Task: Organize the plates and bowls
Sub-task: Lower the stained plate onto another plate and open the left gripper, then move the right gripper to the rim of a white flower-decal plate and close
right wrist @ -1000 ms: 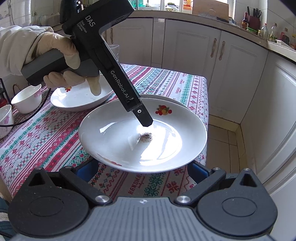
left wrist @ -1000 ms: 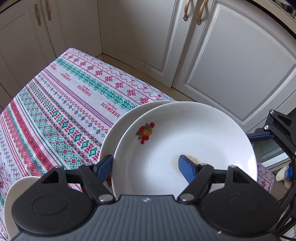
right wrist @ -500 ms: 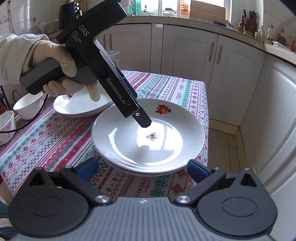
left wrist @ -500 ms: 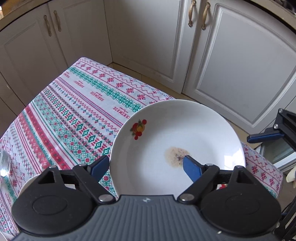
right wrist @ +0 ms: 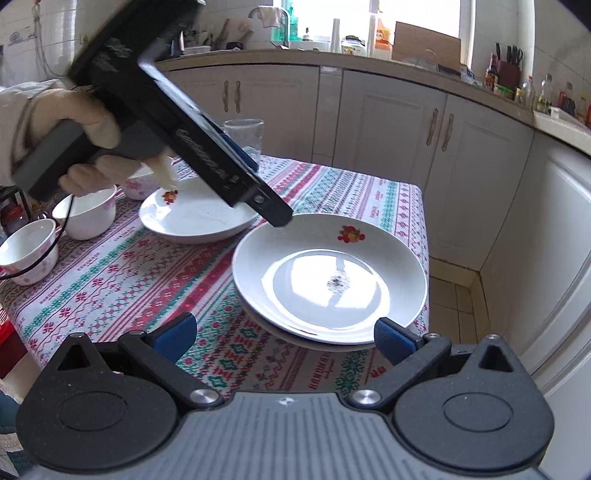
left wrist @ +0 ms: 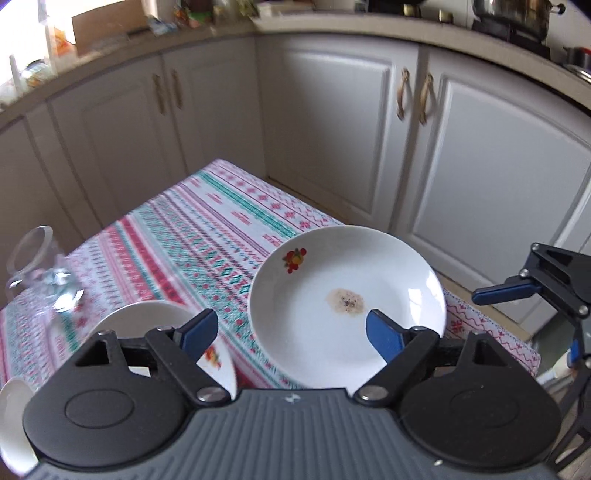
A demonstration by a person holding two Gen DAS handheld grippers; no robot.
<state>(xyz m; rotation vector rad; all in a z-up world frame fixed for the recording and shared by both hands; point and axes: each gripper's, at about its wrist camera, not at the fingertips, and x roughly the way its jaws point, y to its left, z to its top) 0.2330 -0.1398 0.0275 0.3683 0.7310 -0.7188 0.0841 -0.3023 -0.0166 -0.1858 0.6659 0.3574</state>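
On the patterned tablecloth (right wrist: pixel 110 280), stained plate (right wrist: pixel 328 280) stacked on another, left gripper (left wrist: pixel 291 328) above, jaws opening, empty, right gripper (right wrist: pixel 284 332) wide, empty.

A home kitchen is shown. White cabinets (right wrist: pixel 391 122) are seen from 10 to 3 o'clock under a worktop (right wrist: pixel 369 61) crowded with bottles (right wrist: pixel 546 98) and knives (right wrist: pixel 508 61). A pot (left wrist: pixel 513 14) is spotted at 1 o'clock, a patterned tablecloth (right wrist: pixel 122 280) below.
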